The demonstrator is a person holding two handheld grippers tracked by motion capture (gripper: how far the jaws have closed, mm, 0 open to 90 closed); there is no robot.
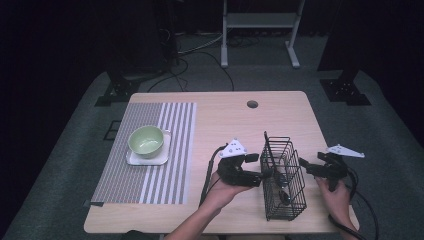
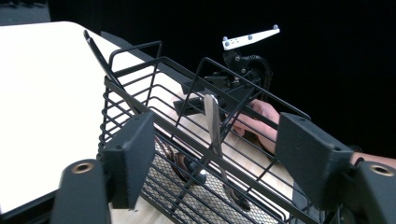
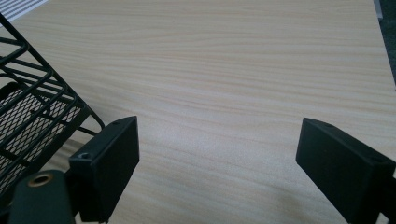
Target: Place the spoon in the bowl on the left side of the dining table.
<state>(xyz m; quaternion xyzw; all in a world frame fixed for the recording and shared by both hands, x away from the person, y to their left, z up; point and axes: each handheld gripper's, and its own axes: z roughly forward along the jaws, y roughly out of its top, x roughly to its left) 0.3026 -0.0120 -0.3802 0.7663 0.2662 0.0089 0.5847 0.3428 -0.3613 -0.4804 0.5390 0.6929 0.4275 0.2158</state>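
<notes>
My left tongs (image 1: 256, 169) are right at the side of the black wire basket (image 1: 283, 180). The two black jaws are apart, and the top wire of the basket's long side runs between them. I cannot see the pads pressing on the wire, so they are not squeezing it. Looking along these tongs, I see into the basket (image 2: 196, 140). A shiny metal spoon (image 2: 214, 126) leans in there, with its handle pointing up past the rim. There is more dark cutlery down on the mesh floor, but I cannot tell what each piece is.

My right tongs (image 1: 306, 166) are on the other side of the basket, just beside it. Their jaws are wide apart with nothing between them, only the bare wooden table (image 3: 243, 70) under them. A corner of the basket (image 3: 32, 107) shows at the left of that view. From my left tongs I can see my right hand (image 2: 259, 122) through the wires.

The basket stands on the table (image 1: 225, 125), near my edge and toward the right. Far off to the left lies a striped mat (image 1: 165, 170). On the mat is a white square plate (image 1: 134, 160), and a green bowl (image 1: 146, 141) sits on that plate
</notes>
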